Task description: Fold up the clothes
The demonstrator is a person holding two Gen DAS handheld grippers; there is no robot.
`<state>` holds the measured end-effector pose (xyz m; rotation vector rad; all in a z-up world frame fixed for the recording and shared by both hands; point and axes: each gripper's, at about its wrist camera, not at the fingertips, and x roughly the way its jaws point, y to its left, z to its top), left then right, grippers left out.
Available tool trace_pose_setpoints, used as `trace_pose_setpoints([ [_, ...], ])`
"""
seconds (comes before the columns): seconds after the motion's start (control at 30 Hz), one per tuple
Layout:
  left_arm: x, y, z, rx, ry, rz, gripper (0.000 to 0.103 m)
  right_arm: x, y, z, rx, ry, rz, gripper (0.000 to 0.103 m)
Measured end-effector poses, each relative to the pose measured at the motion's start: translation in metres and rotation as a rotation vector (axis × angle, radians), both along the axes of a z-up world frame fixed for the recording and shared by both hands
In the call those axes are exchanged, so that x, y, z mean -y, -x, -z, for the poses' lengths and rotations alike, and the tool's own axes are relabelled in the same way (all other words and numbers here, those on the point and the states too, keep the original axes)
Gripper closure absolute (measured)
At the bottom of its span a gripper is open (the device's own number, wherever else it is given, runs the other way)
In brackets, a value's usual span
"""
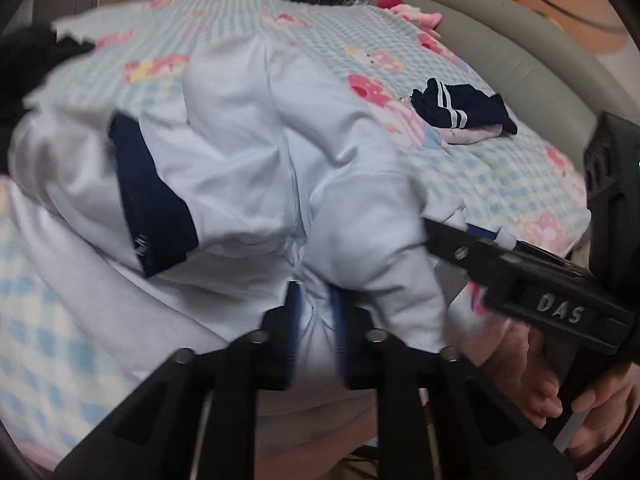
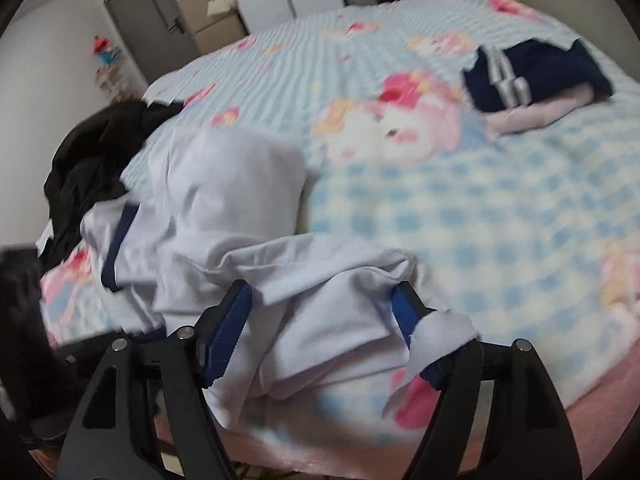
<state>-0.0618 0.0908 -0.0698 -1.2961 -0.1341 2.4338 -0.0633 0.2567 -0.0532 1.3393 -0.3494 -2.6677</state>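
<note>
A soft, pale blue garment (image 1: pixel 248 184) with dark navy bands lies crumpled and wrinkly near the front edge of the bed (image 1: pixel 500 168), which has a fluffy blue-and-white checked blanket with pink cartoon pictures on it. The left gripper (image 1: pixel 314 336) has its blue pads squeezed close together, pinching a fold of the pale cloth between them. The right gripper (image 2: pixel 324 328) has its black fingers spread wide, with the cloth lying loose between the blue pads and one scrap draped over the right finger (image 2: pixel 416 312). A hand (image 1: pixel 576 400) holds that tool from below at the bed's edge. Farther back, well apart from the pale garment, a small pile of folded clothes (image 2: pixel 536 80) sits: navy with white stripes on top of something pink. A bunched black cloth (image 2: pixel 92 152) lies at the left edge of the bed. Between the piles the blanket is flat and open.
</note>
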Motion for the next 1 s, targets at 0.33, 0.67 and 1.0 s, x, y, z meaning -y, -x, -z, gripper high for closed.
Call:
trace_pose_setpoints([
  [0.33, 0.074, 0.021, -0.035, -0.062, -0.009, -0.198, 0.100, -0.012, -0.020, -0.030, -0.071, -0.006, 0.065, 0.024],
  [0.67, 0.050, 0.002, -0.001, -0.009, 0.061, -0.140, 0.024, 0.012, -0.014, -0.003, 0.008, 0.013, -0.086, 0.018],
  [1.0, 0.033, 0.001, 0.016, 0.002, 0.101, -0.127, 0.024, 0.014, -0.015, 0.002, -0.009, 0.052, -0.100, 0.013],
])
